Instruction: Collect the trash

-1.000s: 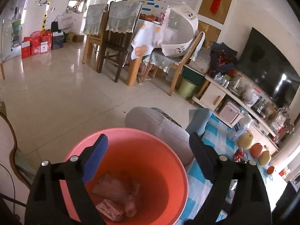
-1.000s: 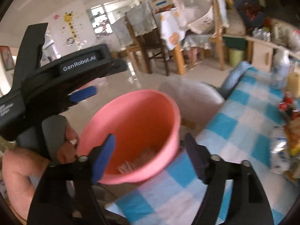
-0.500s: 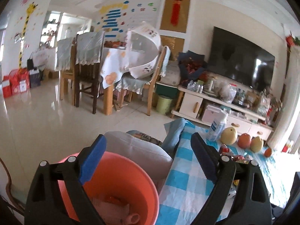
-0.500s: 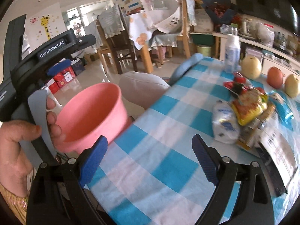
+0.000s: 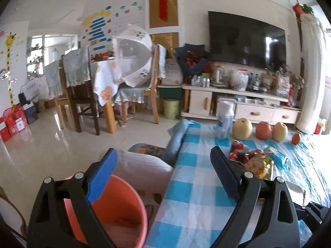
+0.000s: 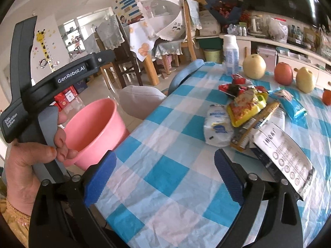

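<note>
- Right gripper (image 6: 163, 177) hangs over the checked tablecloth (image 6: 165, 175), fingers wide apart, nothing between them.
- Left gripper (image 5: 163, 175) is likewise spread and empty, above the table edge beside the pink bucket (image 6: 97, 128).
- The trash lies just ahead: a white packet (image 6: 217, 128), a yellow wrapper (image 6: 246, 105), a long white bag (image 6: 283, 144) and a blue wrapper (image 6: 289, 101), overlapping.
- Risk: pinching one overlapped piece may drag its neighbours off the table; thin film may slip free.
- Farther off, a bottle (image 6: 230, 55) and fruit (image 6: 254, 66) could be knocked by a wide reach.
</note>
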A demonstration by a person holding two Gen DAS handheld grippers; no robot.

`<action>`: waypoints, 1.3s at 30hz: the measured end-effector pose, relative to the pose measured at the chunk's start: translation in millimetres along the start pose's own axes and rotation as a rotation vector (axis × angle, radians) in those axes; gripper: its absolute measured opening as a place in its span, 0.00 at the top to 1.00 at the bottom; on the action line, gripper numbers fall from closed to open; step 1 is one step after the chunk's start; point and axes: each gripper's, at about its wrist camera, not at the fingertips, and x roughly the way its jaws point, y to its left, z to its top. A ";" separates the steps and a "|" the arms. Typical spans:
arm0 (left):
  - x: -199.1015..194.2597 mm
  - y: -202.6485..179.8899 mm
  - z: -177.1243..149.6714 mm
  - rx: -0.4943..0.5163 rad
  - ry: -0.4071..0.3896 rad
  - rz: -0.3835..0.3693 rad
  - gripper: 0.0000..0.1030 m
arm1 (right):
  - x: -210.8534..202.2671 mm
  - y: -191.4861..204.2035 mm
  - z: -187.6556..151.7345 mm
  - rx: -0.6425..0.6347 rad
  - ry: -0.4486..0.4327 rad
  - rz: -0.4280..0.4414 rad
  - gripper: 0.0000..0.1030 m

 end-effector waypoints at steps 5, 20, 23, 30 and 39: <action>2.3 -20.8 -0.7 0.026 0.001 -0.039 0.11 | -11.8 -14.6 -2.5 0.007 -0.012 -0.014 0.08; 16.4 -84.4 -12.0 0.143 0.063 -0.108 0.11 | -53.8 -85.1 4.6 0.103 -0.064 -0.070 0.08; 22.5 -98.3 -16.2 0.160 0.097 -0.135 0.11 | -63.0 -104.3 7.3 0.141 -0.076 -0.082 0.08; 46.3 -111.3 -28.6 0.085 0.232 -0.208 0.11 | -81.1 -150.4 15.2 0.196 -0.102 -0.152 0.08; 75.9 -127.7 -45.4 0.071 0.362 -0.209 0.11 | -75.0 -212.7 17.1 0.293 -0.044 -0.207 0.08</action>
